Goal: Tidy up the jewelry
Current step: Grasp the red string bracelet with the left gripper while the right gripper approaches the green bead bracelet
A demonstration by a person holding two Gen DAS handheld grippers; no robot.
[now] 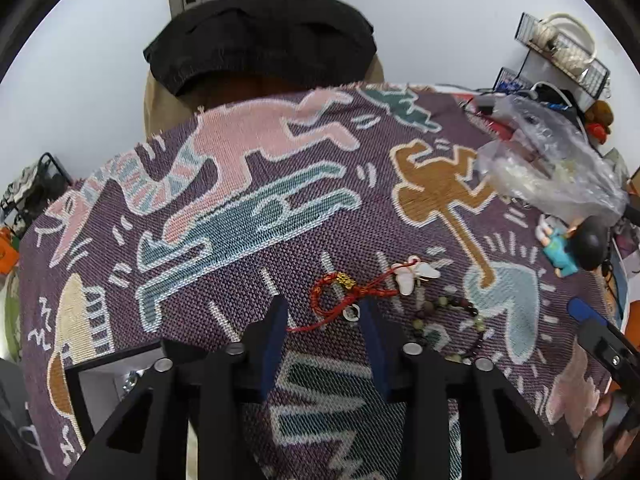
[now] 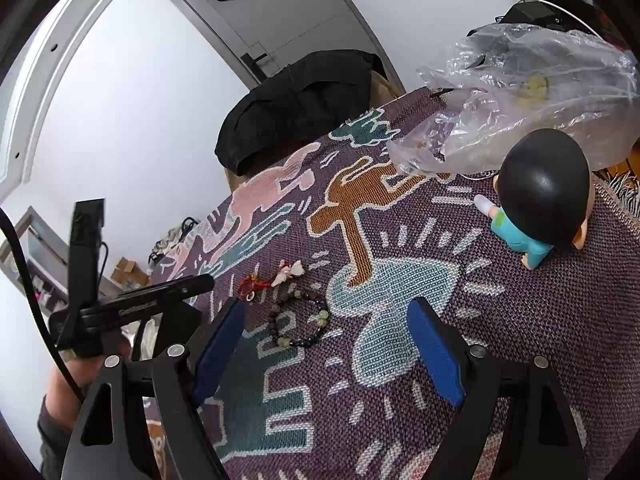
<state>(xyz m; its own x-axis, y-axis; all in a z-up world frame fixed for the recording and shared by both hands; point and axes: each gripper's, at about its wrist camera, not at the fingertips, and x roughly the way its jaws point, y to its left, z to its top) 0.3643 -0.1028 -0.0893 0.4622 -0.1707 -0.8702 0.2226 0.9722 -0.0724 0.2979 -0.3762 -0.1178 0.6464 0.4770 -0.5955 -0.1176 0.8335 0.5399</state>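
Note:
A red cord bracelet [image 1: 340, 300] with a gold bead and white butterfly charms [image 1: 416, 274] lies on the patterned cloth [image 1: 280, 208]. My left gripper [image 1: 326, 320] is open, its blue fingers either side of the cord's near loop, low over the cloth. A dark and green bead bracelet [image 1: 452, 324] lies just right of it. In the right wrist view the bead bracelet [image 2: 300, 320] and red cord [image 2: 256, 284] lie ahead to the left. My right gripper [image 2: 326, 344] is open and empty above the cloth [image 2: 520, 320].
A crumpled clear plastic bag [image 2: 520, 92] lies at the far right of the table, also in the left wrist view [image 1: 552, 164]. A black-haired toy figure [image 2: 536, 208] stands near it. A chair with a black jacket [image 1: 260, 36] is behind the table. Wire racks [image 1: 560, 48] stand at the right.

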